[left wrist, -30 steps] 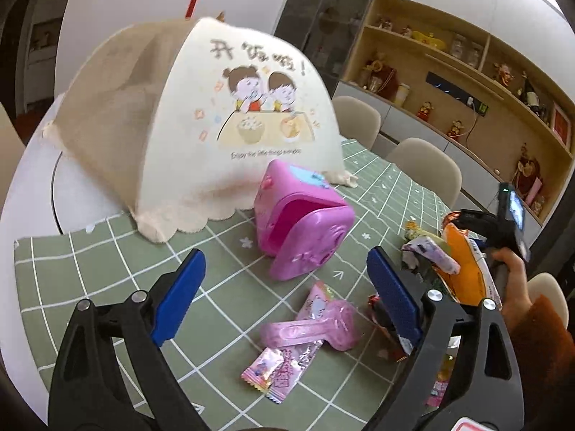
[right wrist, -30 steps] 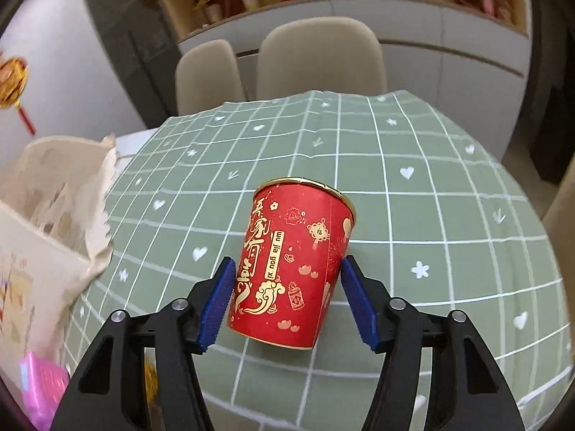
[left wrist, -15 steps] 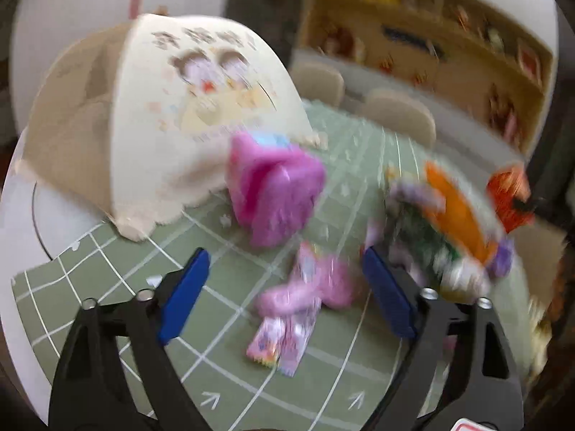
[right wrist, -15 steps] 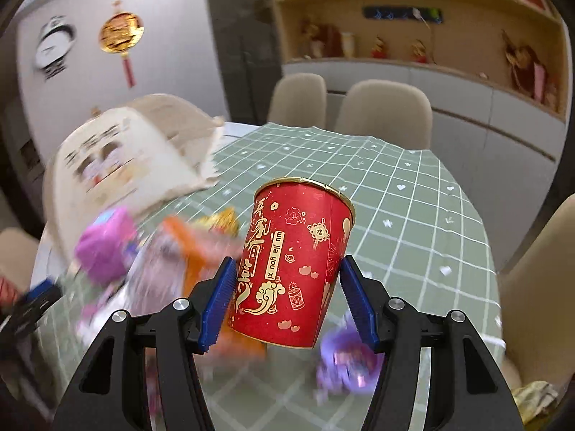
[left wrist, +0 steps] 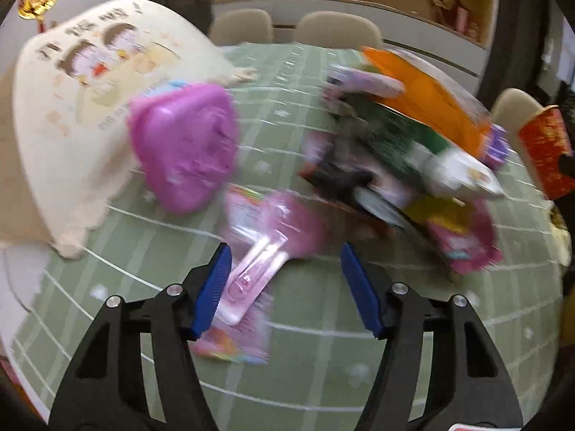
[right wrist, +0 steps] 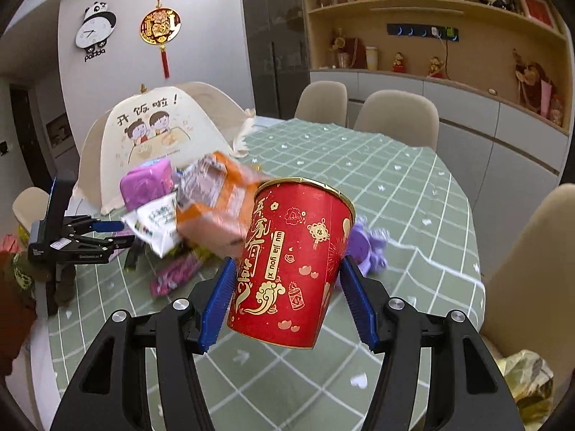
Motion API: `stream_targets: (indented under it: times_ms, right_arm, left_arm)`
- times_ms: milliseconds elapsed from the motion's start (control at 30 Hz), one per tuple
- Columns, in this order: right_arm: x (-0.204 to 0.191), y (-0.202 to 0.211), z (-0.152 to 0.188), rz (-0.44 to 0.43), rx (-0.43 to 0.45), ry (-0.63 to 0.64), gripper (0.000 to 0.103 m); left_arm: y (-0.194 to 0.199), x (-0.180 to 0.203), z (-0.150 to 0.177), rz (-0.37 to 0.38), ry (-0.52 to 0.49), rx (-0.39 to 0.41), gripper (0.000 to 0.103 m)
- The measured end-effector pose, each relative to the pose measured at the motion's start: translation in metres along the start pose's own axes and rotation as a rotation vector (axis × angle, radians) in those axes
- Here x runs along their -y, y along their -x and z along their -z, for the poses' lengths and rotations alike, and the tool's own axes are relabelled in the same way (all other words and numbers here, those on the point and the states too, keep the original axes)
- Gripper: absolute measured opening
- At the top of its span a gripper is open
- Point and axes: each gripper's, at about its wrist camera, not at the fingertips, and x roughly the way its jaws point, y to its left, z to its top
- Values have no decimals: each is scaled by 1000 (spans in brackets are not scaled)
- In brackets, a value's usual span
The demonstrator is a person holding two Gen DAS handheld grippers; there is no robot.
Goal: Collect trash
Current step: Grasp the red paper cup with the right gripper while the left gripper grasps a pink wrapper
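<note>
Swung across from bare cloth, the right claw now clamps the red, gold-printed paper cup above the bench, beside piled wrappers. Left claw, closing, straddles a pink scoop untouched; a pink box sits behind.

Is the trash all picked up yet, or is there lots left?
Lots left. The right claw holds a red paper cup above the table. The left claw is closing around a pink scoop, not gripping it yet. The wrapper pile and a purple toy lie on the green tablecloth.
</note>
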Motion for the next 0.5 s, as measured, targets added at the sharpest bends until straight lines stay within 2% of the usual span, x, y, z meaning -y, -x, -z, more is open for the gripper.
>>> stream_targets:
  times_ms: [67, 133, 267, 367, 500]
  right_arm:
    - [5, -1, 6, -4, -17, -6, 56]
    - [9, -1, 11, -3, -23, -4, 57]
    - [7, -2, 17, -9, -26, 2, 57]
    - [3, -4, 22, -32, -28, -8, 56]
    - [-3, -4, 27, -28, -33, 6, 56]
  left_arm:
    - [10, 13, 8, 61, -29, 8, 60]
    - [22, 24, 14, 77, -61, 32, 60]
    - [24, 27, 11, -2, -66, 42, 60]
    - [2, 24, 0, -64, -46, 4, 57]
    - [-26, 22, -12, -94, -42, -44, 49]
